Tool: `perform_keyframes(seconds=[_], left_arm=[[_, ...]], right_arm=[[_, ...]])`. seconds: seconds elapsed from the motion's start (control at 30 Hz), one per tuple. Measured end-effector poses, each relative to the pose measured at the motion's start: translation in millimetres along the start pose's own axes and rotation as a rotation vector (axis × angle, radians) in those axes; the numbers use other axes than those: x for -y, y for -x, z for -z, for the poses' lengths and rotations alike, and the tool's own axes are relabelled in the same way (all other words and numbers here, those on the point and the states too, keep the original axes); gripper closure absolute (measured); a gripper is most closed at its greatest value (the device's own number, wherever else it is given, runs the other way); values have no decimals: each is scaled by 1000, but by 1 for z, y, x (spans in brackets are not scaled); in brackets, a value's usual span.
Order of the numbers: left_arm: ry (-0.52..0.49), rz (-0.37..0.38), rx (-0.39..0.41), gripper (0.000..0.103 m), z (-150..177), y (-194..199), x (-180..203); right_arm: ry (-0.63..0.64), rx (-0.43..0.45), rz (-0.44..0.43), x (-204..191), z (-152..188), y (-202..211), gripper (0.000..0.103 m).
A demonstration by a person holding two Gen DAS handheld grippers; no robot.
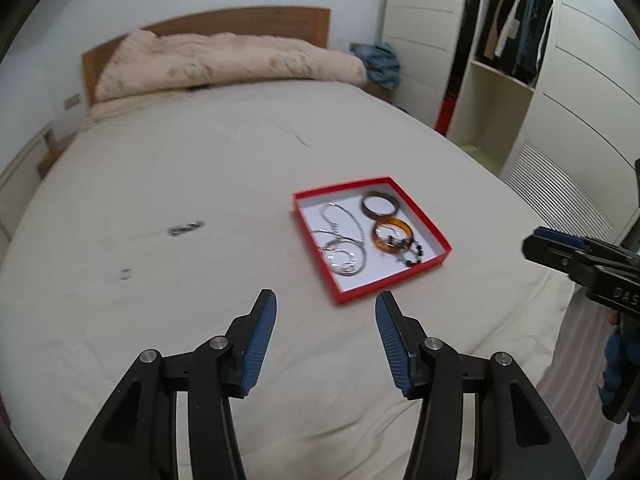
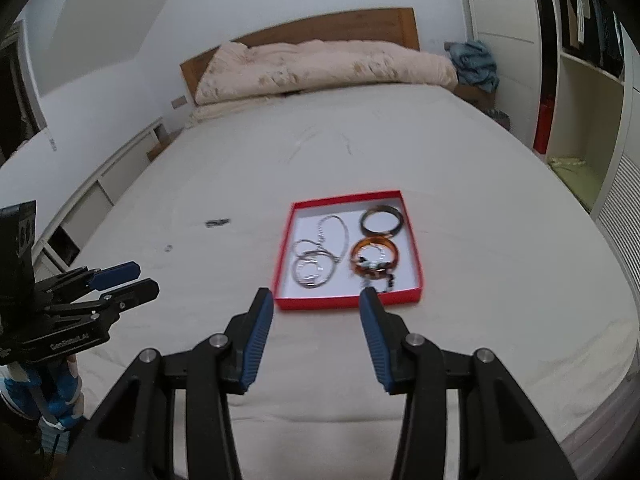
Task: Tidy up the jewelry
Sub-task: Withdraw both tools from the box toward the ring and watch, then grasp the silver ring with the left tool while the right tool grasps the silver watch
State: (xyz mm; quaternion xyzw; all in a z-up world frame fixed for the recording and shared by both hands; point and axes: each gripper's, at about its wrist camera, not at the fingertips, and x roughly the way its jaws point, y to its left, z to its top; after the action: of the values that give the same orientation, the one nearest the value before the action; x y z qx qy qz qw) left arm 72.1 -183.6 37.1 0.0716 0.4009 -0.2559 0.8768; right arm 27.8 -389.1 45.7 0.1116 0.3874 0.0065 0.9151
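Note:
A shallow red box (image 1: 394, 283) (image 2: 348, 301) with a white inside lies on the bed. In it are a dark bangle (image 1: 379, 205) (image 2: 381, 219), an amber bangle (image 1: 392, 233) (image 2: 375, 257), silver chains (image 1: 342, 240) (image 2: 320, 254) and a dark beaded piece (image 1: 412, 257) (image 2: 386, 280). Two small pieces lie loose on the sheet to its left: a dark one (image 1: 186, 228) (image 2: 217, 222) and a small ring (image 1: 125, 274) (image 2: 168, 248). My left gripper (image 1: 325, 302) is open and empty, short of the box. My right gripper (image 2: 316, 300) is open and empty at the box's near edge.
The bed (image 1: 200, 168) has a rolled pink duvet (image 1: 224, 62) at the wooden headboard. A wardrobe with hanging clothes (image 1: 516, 28) stands to the right. The other gripper shows at the edge of each view (image 1: 580, 260) (image 2: 100, 284).

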Motion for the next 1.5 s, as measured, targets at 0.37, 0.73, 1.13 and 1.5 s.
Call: perform_keyframes(seconds=[0.37, 0.73, 1.13, 1.5], left_arm=[[120, -190, 113, 42, 30, 86, -71], [203, -317, 138, 35, 54, 73, -149], [252, -302, 45, 36, 43, -35, -229], [241, -243, -45, 44, 28, -150, -290]], right_arm=[[139, 86, -71, -85, 4, 60, 60], [328, 35, -119, -137, -7, 2, 60], [425, -148, -205, -164, -38, -172, 60], [531, -258, -287, -201, -78, -330, 60]])
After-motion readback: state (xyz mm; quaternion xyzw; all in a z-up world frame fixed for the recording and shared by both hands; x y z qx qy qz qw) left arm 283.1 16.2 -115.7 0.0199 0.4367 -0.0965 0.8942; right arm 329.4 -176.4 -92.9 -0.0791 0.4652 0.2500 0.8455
